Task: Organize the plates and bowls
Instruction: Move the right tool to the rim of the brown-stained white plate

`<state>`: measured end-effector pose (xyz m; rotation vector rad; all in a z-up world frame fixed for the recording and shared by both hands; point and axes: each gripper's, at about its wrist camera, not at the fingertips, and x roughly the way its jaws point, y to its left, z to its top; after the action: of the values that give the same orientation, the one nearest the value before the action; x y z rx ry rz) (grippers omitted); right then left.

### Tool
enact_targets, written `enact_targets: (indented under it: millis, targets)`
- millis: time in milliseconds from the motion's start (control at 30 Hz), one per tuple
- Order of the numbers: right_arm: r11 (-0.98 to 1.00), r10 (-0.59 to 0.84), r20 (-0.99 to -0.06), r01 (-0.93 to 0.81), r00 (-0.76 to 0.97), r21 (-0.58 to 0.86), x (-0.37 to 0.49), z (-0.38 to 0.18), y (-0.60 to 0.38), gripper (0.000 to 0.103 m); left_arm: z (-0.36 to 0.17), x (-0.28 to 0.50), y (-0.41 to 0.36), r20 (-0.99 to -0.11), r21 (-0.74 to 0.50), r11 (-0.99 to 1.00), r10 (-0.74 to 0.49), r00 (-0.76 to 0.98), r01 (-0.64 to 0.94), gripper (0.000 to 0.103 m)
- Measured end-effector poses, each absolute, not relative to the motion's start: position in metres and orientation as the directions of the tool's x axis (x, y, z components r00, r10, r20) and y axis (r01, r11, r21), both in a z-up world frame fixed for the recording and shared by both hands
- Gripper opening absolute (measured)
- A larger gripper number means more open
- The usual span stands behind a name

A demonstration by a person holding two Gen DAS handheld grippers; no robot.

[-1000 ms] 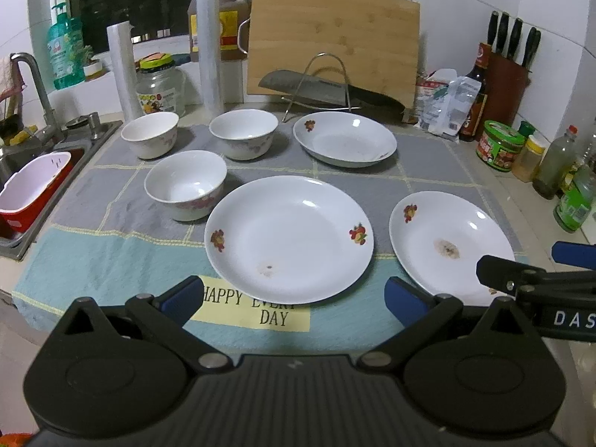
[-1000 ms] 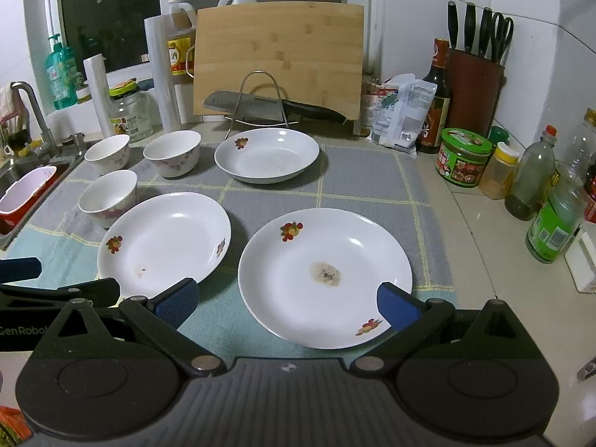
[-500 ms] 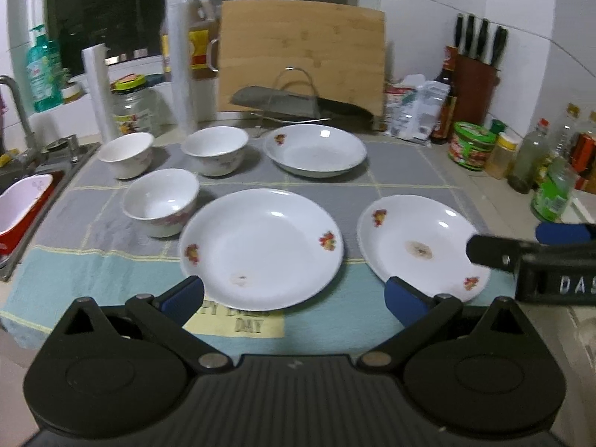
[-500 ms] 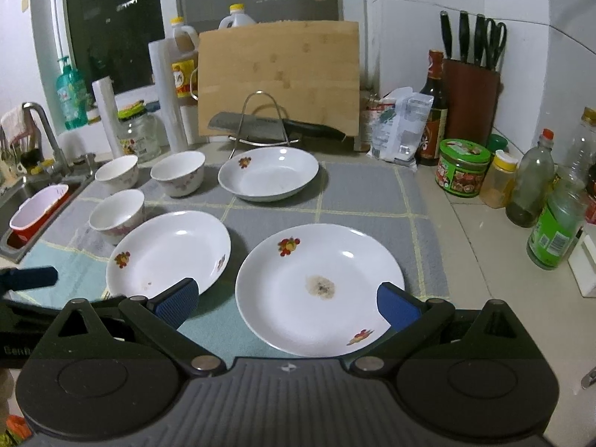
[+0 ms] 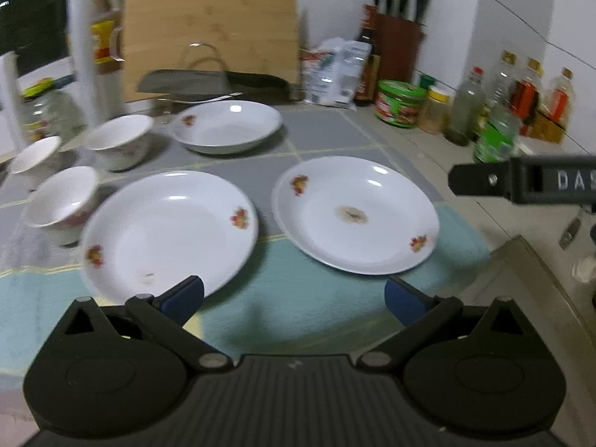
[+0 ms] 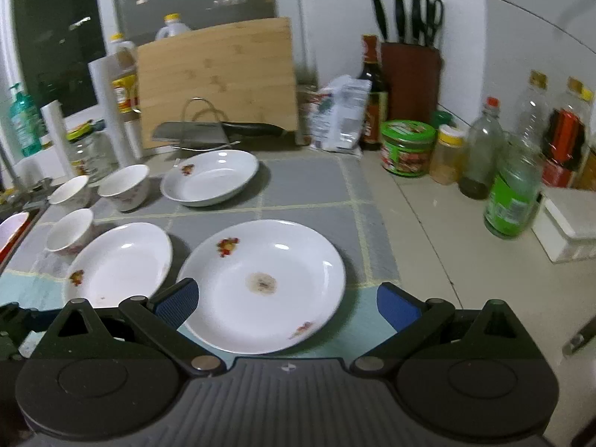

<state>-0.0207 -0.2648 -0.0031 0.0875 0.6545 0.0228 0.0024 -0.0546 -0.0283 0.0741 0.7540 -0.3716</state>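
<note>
Three white flowered plates lie on a cloth mat: a stained right plate [image 5: 355, 214] [image 6: 262, 285], a left plate [image 5: 169, 231] [image 6: 119, 264] and a deeper far plate [image 5: 229, 126] [image 6: 210, 177]. Three white bowls [image 5: 63, 201] [image 5: 119, 141] [image 5: 33, 156] stand at the left, seen too in the right wrist view as bowls [image 6: 70, 229] [image 6: 124, 186]. My left gripper [image 5: 294, 298] is open above the mat's near edge, empty. My right gripper [image 6: 287, 301] is open over the stained plate's near rim, holding nothing; its body [image 5: 521, 180] shows at the right.
A cutting board [image 6: 218, 82], a cleaver on a wire rack [image 6: 208, 132], a knife block [image 6: 409, 74], jars and bottles [image 6: 512, 190] line the back and right. A sink edge with a red-and-white basin [image 6: 11, 231] is at the left. A metal rim [image 5: 540, 279] lies near right.
Both views have swung rightward and moved closer to the plates; the stained plate now sits more central. Both grippers stay open and empty. No dish has moved.
</note>
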Motion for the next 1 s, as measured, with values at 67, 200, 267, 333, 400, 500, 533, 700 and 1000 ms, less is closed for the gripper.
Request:
enact_targets:
  millis: [67, 200, 267, 333, 400, 500, 533, 700, 1000]
  targets:
    - [0.995, 0.028, -0.611, 0.035, 0.791, 0.091, -0.019, -0.008, -0.27, 0.103, -0.037, 0.006, -0.062, -0.673, -0.058, 0.912, -0.336, 0.659, 0.406, 0.102]
    - [0.991, -0.024, -0.638, 0.102, 0.77, 0.086, -0.012, -0.02, -0.277, 0.103, -0.056, 0.014, -0.075, -0.669, -0.047, 0.868, -0.394, 0.63, 0.494, 0.102]
    - [0.988, -0.055, -0.654, 0.134, 0.755, 0.072, -0.008, -0.025, -0.278, 0.103, -0.067, 0.019, -0.081, -0.676, -0.036, 0.852, -0.405, 0.615, 0.522, 0.102]
    - [0.985, -0.076, -0.659, 0.158, 0.748, 0.065, -0.006, -0.027, -0.279, 0.103, -0.076, 0.023, -0.086, -0.68, -0.02, 0.837, -0.413, 0.606, 0.547, 0.102]
    - [0.983, -0.098, -0.663, 0.178, 0.742, 0.054, -0.005, -0.029, -0.28, 0.103, -0.082, 0.028, -0.089, -0.681, -0.015, 0.821, -0.426, 0.595, 0.571, 0.102]
    - [0.978, -0.129, -0.677, 0.206, 0.725, 0.034, -0.001, -0.031, -0.278, 0.103, -0.087, 0.036, -0.091, -0.684, -0.046, 0.807, -0.455, 0.571, 0.588, 0.102]
    - [0.977, -0.133, -0.68, 0.209, 0.721, 0.031, -0.001, -0.032, -0.278, 0.103, -0.088, 0.039, -0.091, -0.683, -0.058, 0.804, -0.464, 0.564, 0.591, 0.102]
    - [0.981, -0.128, -0.694, 0.191, 0.709, 0.015, 0.011, -0.034, -0.28, 0.103, -0.096, 0.045, -0.1, -0.686, -0.046, 0.795, -0.465, 0.559, 0.605, 0.102]
    - [1.0, 0.015, -0.718, 0.007, 0.696, 0.027, 0.067, -0.047, -0.298, 0.103, -0.099, 0.051, -0.121, -0.684, 0.001, 0.849, -0.385, 0.62, 0.528, 0.103]
